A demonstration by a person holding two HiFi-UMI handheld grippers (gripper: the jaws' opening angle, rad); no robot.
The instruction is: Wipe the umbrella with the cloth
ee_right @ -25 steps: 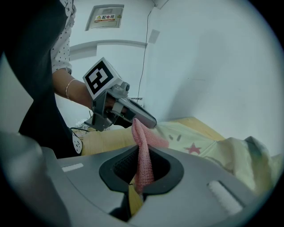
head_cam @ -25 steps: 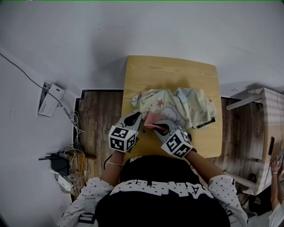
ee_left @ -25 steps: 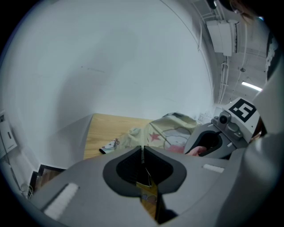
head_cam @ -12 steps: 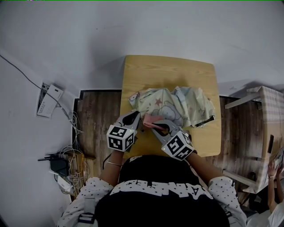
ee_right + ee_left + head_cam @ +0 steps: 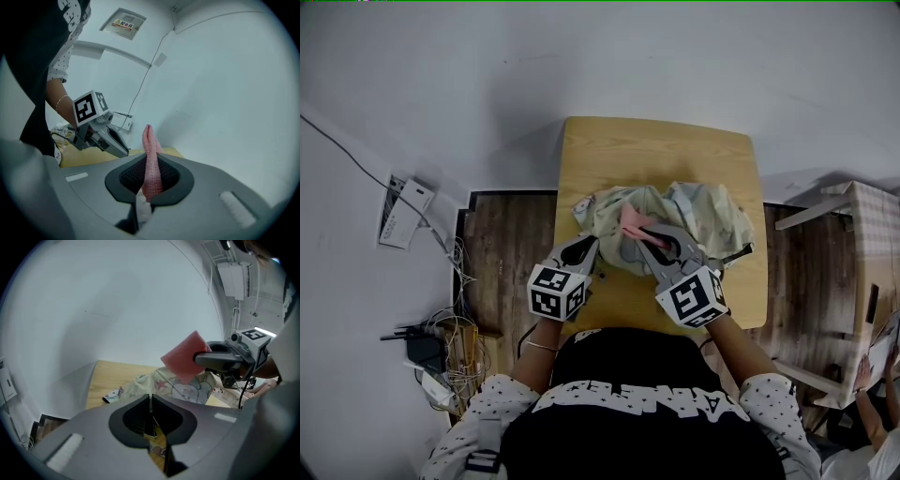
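Crumpled umbrella on desk: thin fabric, soft, light, likely slides when rubbed; left tongs pinched shut on its edge. Pink cloth limp, grippy; right tongs clamped mid-fold

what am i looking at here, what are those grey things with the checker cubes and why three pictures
A person holds a hand-worked two-jaw gripper in each hand; the patterned cubes are part of them. One picture comes from a camera on the person's head, looking down. The other two come from cameras riding on each gripper. On the wooden table lies a folded pastel umbrella. The right gripper is clamped on a pink cloth, held above the umbrella. The left gripper is closed, seemingly pinching the umbrella's edge.
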